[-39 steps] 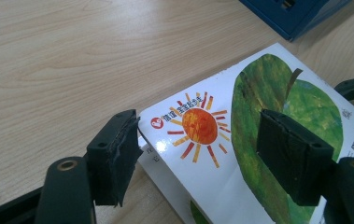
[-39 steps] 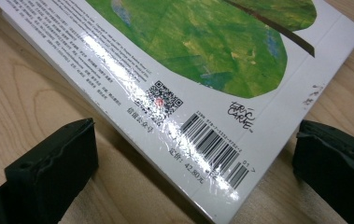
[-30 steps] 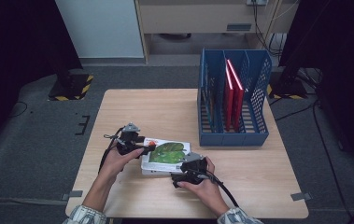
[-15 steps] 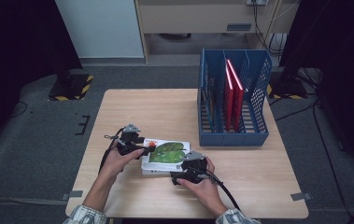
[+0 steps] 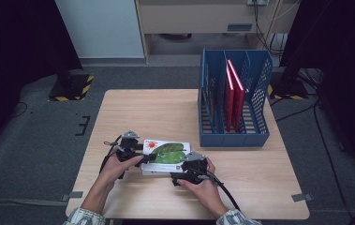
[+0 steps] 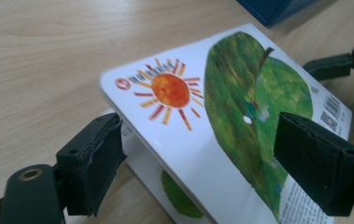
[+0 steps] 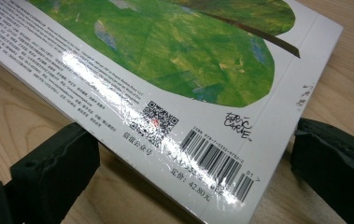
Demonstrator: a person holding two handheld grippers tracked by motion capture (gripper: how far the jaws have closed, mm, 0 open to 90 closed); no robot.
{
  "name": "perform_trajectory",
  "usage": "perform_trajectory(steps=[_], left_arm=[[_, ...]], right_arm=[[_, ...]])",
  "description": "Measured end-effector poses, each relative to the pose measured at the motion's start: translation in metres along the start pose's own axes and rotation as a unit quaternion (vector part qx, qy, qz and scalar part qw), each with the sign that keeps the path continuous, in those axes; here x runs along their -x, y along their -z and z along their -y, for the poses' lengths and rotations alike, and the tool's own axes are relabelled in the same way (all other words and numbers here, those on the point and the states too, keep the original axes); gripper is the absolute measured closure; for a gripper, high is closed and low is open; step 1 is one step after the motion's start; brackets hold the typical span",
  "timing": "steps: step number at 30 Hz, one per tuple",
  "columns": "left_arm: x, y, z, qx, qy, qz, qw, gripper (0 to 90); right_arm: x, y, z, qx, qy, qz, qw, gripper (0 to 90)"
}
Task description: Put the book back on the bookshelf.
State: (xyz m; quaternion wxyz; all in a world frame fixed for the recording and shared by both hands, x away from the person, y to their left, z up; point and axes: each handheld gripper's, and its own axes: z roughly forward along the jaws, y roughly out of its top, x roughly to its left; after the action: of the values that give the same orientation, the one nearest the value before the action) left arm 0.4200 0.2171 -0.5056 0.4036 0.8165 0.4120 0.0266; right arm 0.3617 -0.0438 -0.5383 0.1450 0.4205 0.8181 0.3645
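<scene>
Glossy white card covers the book (image 5: 165,157), a flat rectangle printed with a green leaf, an orange sun and a barcode; its corners are rounded and light glares off the film. It sits near the front edge of the pale wood-grain table (image 5: 166,112), one side raised off the surface, long axis running left to right across the table. The left gripper (image 5: 140,155) has just been opening its jaws, which now stand wide with the sun end of the book between the rough black pads. The right gripper (image 5: 184,168) clamps the barcode corner between its jaws. A blue plastic mesh rack (image 5: 233,101) holds red books (image 5: 233,91) upright, well apart.
</scene>
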Motion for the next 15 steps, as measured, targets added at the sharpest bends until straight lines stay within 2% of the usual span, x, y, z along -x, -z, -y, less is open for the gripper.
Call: perform_trajectory(steps=[4, 8, 10, 15], left_arm=[[0.0043, -0.0067, 0.0022, -0.011, -0.004, 0.018, 0.9998, 17.3], [0.0028, -0.0077, 0.0032, -0.016, -0.004, 0.019, 0.9997, 19.7], [0.0024, -0.0089, 0.0038, -0.021, -0.003, 0.017, 0.9996, 19.9], [0.0012, -0.0098, 0.0041, -0.022, -0.006, 0.019, 0.9996, 20.6]], right_arm=[[0.0001, 0.0000, 0.0000, 0.000, 0.000, -0.001, 1.0000, 1.6], [0.0007, 0.0003, 0.0002, -0.003, 0.011, -0.002, 0.9999, 2.1], [0.0023, 0.0008, 0.0005, -0.005, 0.025, -0.003, 0.9997, 3.0], [0.0082, 0.0076, -0.0012, -0.016, 0.032, -0.027, 0.9990, 7.0]])
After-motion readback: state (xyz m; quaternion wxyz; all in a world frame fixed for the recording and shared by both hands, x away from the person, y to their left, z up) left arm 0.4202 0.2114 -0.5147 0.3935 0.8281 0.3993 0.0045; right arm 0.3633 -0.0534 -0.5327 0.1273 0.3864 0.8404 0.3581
